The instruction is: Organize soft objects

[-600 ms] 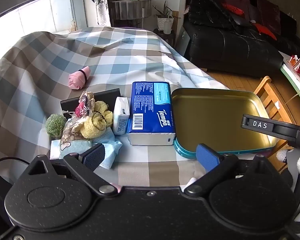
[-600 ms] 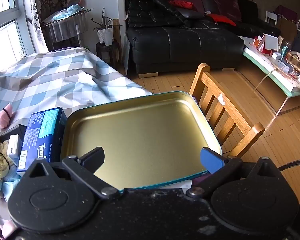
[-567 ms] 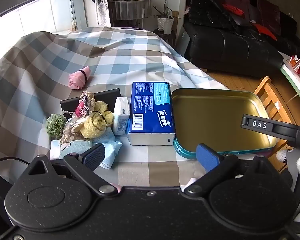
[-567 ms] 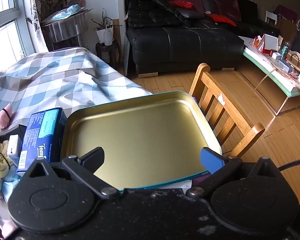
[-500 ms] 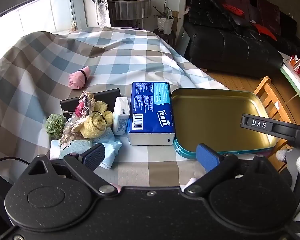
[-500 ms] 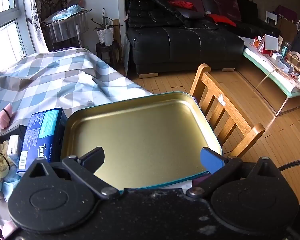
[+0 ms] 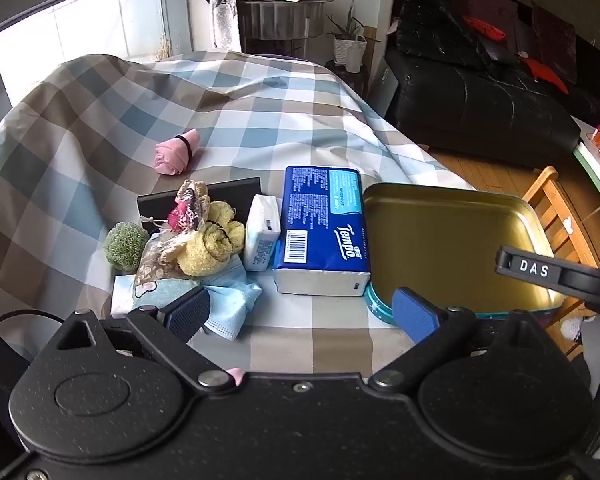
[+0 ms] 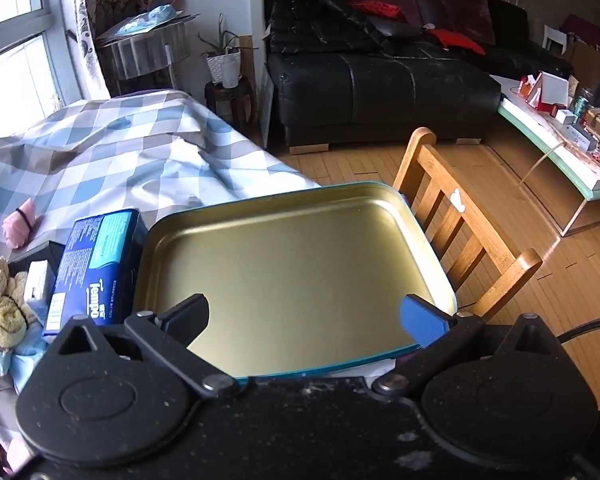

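A gold tray with a teal rim (image 7: 452,236) (image 8: 292,272) lies on the checked tablecloth, nothing in it. Left of it lies a blue Tempo tissue pack (image 7: 324,224) (image 8: 96,264), then a small white tissue pack (image 7: 262,232). Further left sits a heap: a yellow rolled towel (image 7: 212,248), a patterned pouch (image 7: 188,204), a green pompom (image 7: 125,245) and a light blue face mask (image 7: 224,300). A pink rolled cloth (image 7: 174,154) lies apart, farther back. My left gripper (image 7: 302,314) hangs open above the near table edge. My right gripper (image 8: 304,318) is open over the tray's near edge.
A black flat box (image 7: 204,196) lies behind the heap. A wooden chair (image 8: 460,232) stands just past the tray's right side. A black sofa (image 8: 380,80) and a cluttered side table (image 8: 560,128) stand beyond, across a wooden floor.
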Demonstrator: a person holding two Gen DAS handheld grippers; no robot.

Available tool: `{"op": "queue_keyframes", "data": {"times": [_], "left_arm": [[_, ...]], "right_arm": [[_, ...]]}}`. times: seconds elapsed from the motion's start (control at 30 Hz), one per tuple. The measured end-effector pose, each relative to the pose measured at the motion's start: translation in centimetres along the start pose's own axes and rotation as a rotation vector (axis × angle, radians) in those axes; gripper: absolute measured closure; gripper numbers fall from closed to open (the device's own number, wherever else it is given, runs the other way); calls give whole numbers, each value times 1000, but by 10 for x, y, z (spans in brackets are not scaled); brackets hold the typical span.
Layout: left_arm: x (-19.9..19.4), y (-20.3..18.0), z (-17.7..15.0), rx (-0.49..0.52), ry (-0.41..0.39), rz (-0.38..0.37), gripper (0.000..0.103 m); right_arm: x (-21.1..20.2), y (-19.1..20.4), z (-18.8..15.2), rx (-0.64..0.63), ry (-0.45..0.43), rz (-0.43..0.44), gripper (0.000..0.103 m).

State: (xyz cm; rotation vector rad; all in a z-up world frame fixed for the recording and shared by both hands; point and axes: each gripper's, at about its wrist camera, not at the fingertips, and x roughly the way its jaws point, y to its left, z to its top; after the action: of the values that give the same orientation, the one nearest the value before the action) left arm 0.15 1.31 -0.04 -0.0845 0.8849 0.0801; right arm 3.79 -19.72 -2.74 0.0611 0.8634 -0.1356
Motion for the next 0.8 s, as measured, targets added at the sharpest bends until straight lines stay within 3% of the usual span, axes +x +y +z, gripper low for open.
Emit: {"op": "queue_keyframes", "data": {"times": [0.23, 0.8], "left_arm": [[4, 8, 2, -29, -12, 26, 8], [34, 2, -3, 32, 3, 78, 8]], "right_arm": [[-2, 9, -4, -63, 6, 1, 0], [-14, 25, -12, -141, 1, 47, 0]]}}
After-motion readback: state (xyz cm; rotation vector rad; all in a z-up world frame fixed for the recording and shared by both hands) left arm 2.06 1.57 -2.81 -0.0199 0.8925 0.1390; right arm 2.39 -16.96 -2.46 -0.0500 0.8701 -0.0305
